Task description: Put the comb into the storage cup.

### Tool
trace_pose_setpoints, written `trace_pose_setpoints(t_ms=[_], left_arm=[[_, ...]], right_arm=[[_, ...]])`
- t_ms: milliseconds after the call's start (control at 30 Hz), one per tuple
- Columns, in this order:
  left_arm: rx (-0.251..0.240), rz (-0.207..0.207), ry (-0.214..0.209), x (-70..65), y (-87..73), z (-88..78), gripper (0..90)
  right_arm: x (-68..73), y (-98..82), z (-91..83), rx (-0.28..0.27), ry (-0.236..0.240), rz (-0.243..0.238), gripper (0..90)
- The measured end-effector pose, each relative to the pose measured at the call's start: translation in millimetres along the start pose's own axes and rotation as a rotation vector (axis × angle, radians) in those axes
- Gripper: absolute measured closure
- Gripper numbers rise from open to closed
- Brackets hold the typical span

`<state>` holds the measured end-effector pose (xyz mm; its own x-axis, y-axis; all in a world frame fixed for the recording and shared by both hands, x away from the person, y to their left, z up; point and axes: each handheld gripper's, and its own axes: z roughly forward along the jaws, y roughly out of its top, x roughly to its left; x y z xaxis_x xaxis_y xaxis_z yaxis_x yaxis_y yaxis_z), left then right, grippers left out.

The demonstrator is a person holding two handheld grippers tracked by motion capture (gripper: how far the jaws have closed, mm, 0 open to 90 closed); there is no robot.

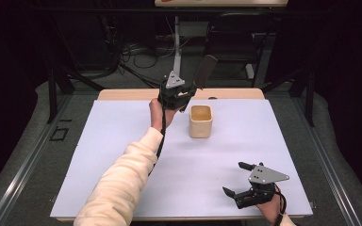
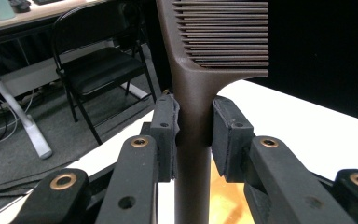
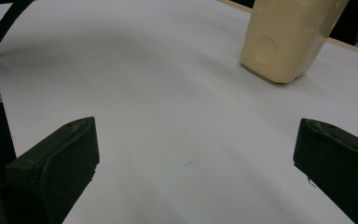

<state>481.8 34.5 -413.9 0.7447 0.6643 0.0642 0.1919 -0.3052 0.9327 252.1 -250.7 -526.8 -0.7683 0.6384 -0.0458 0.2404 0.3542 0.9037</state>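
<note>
No readable text, label, brand, number or sign anywhere: nothing legible on the brown comb [image 2: 214, 42], nothing on the cream cup [image 1: 201, 121], nothing on the white table [image 1: 122, 141].

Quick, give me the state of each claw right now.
Left claw: closed on the handle of the brown comb, held up behind the cream cup.
Right claw: open, holding nothing, low over the white table.

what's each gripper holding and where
The left gripper clamps a brown comb by its handle, just below the teeth. The right gripper is open, holding nothing.
</note>
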Motion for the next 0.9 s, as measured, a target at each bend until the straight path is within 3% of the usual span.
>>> trace_pose_setpoints(t_ms=[900], left_arm=[[-0.056,0.001,-0.005,-10.2,9.6,9.4,72.2]], right_arm=[[-1.1,-0.3,-0.5,0.0,-0.002,0.008,0.0]])
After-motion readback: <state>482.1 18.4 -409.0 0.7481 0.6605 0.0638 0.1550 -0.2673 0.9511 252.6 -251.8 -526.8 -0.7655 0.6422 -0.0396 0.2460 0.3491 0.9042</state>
